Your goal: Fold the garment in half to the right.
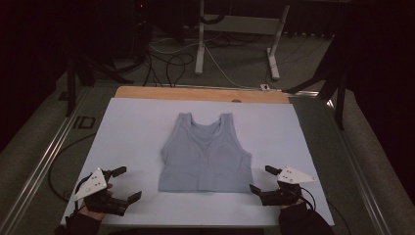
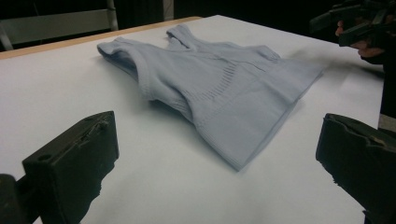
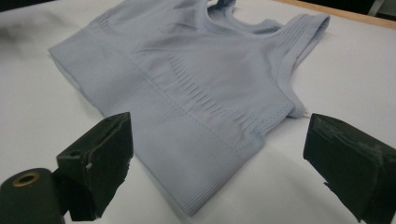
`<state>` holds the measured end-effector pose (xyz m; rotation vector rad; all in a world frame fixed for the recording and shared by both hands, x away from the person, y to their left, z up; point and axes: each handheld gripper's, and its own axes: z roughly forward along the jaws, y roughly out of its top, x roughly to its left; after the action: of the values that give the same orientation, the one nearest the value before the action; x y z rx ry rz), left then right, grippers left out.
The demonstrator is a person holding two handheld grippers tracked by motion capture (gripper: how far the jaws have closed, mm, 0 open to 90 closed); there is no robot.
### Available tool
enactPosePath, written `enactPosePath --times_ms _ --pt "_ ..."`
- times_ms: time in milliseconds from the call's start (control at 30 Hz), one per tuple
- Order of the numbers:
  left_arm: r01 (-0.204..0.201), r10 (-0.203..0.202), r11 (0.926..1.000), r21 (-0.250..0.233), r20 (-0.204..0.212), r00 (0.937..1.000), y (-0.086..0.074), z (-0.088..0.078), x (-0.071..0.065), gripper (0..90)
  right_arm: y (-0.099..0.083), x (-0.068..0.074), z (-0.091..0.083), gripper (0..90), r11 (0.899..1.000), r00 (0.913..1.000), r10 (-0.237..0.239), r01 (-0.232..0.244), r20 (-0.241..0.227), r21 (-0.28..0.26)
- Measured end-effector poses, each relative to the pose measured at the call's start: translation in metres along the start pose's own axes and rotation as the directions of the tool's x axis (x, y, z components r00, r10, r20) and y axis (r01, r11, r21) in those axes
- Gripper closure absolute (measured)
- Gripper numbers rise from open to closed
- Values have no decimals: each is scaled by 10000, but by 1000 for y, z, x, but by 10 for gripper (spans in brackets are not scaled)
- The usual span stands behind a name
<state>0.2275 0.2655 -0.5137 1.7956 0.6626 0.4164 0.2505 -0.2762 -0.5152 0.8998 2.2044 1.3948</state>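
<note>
Two grippers sit at the near edge of the sheet, one at each side of the top, and both have their jaws wide apart with nothing between them. I see the top lying flat in the middle of the sheet, straps pointing away from me, hem toward me, so its long axis runs near to far.

My left gripper is well off the hem's left corner, with bare sheet between them. My right gripper is much nearer: its jaws sit just beside the hem's right corner, not touching. In the right gripper view that corner lies between the jaws and a little ahead of them. In the left gripper view the other corner is ahead too, but further out.

I judge the right hand needs only a short reach inward to the hem, the left a longer one.
</note>
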Motion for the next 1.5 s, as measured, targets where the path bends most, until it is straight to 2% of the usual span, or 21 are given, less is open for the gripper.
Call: enactPosePath --times_ms 500,667,1000,1133,1333,1500 --pt "-194 190 9995 230 189 9996 2 3 -3 2 6 3 -1 83 10000 9997 58 -59 -236 -34" --pt "-260 240 9986 469 443 9987 7 5 -6 2 9 6 -3 83 10000 9999 -51 50 -160 -49" --pt "-145 101 9985 533 822 9966 14 9 -8 1 20 12 -6 83 9999 9998 -156 155 -131 -59" --pt "-100 53 9987 501 928 9957 20 11 -7 1 23 15 -7 82 9998 9996 -221 220 -183 -21" --pt "-253 213 9990 363 1078 9939 35 10 -10 1 35 16 -11 82 9995 9994 -210 204 -273 -229" --pt "-477 429 9980 407 1104 9930 48 8 -12 2 48 18 -9 82 9986 9984 -469 461 -316 -254"
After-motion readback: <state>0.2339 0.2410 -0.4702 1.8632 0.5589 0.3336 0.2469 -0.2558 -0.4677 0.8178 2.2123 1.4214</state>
